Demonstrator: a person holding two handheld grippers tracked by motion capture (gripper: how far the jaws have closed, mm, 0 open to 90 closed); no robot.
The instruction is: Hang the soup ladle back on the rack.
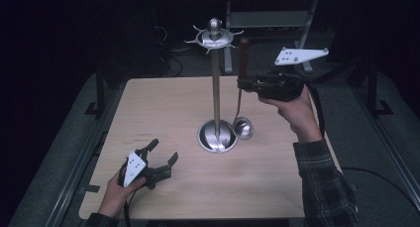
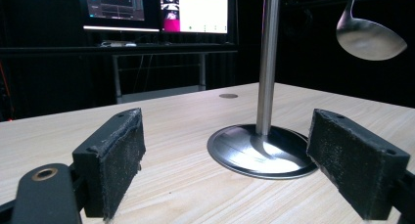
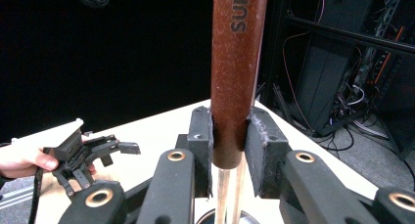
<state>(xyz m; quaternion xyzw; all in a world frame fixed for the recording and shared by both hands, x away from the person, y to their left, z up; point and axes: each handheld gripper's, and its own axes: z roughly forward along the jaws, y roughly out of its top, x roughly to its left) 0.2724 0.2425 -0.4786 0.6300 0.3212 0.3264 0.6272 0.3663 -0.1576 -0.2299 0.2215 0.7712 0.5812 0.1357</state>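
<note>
The right hand-held gripper (image 1: 243, 82) pinches the ladle (image 1: 242, 127) by its brown handle, bowl hanging just right of the stand (image 1: 216, 88); keep it upright while lifting toward the hooks. The left hand-held gripper (image 1: 163, 155) rests spread on the near-left worktop (image 1: 163, 103)

Black tongs (image 1: 159, 155) with brass rivets, rough dark pads, grey three-cornered plates; plaid sleeve (image 1: 324, 180).

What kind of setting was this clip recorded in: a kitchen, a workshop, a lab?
Most likely a lab or recording room, not a kitchen: two lit computer monitors behind the pale wooden table, a dark metal equipment rack with loose cables, and black surroundings.
</note>
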